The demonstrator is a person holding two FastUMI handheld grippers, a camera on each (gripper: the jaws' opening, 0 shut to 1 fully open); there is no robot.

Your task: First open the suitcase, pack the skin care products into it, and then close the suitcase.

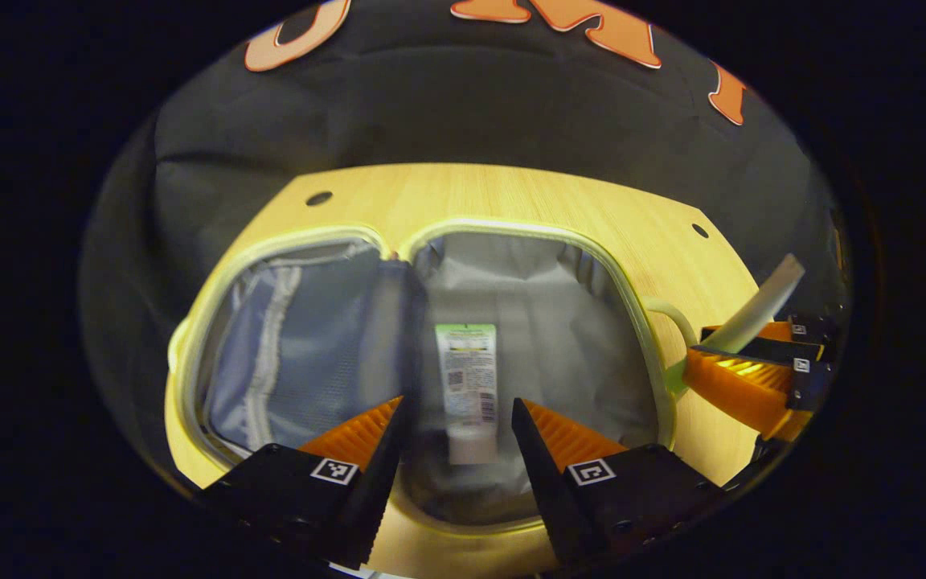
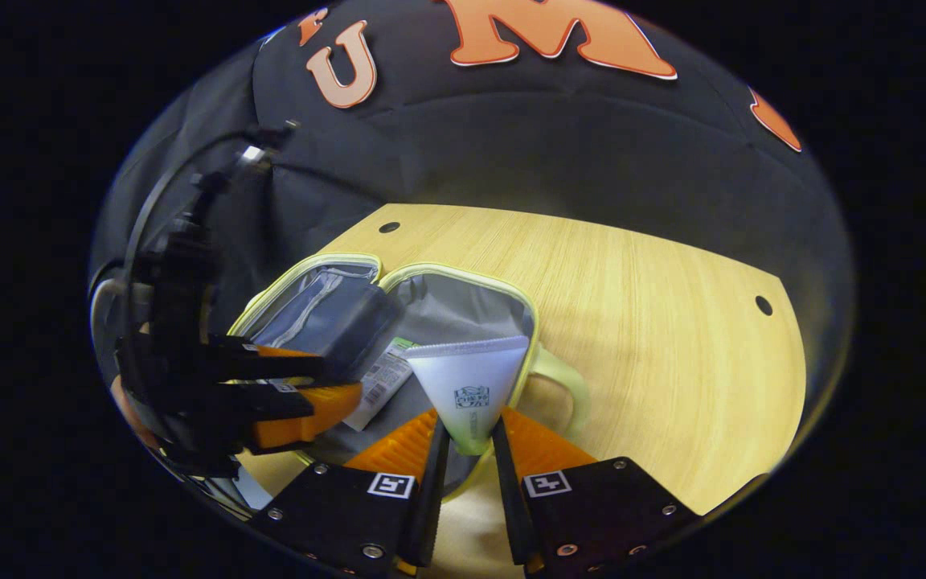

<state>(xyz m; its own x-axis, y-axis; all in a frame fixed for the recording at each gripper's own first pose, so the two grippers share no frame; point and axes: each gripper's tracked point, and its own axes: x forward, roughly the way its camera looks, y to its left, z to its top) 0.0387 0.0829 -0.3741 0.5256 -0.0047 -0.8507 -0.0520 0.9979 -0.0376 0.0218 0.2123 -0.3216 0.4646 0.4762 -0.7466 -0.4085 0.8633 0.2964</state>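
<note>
Your small pale-yellow soft suitcase [image 1: 431,241] lies open flat on the light wooden table [image 1: 511,193]. A white squeeze tube with a green label band [image 1: 467,386] rests on its grey lining. Your left gripper [image 1: 456,426] hangs over it, fingers spread apart. Your right gripper [image 2: 469,450] pinches a second white tube [image 2: 469,386] above the suitcase's rim.

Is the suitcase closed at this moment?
No, the grey-lined suitcase with pale yellow rim lies open on the wooden table, a white tube inside.
</note>
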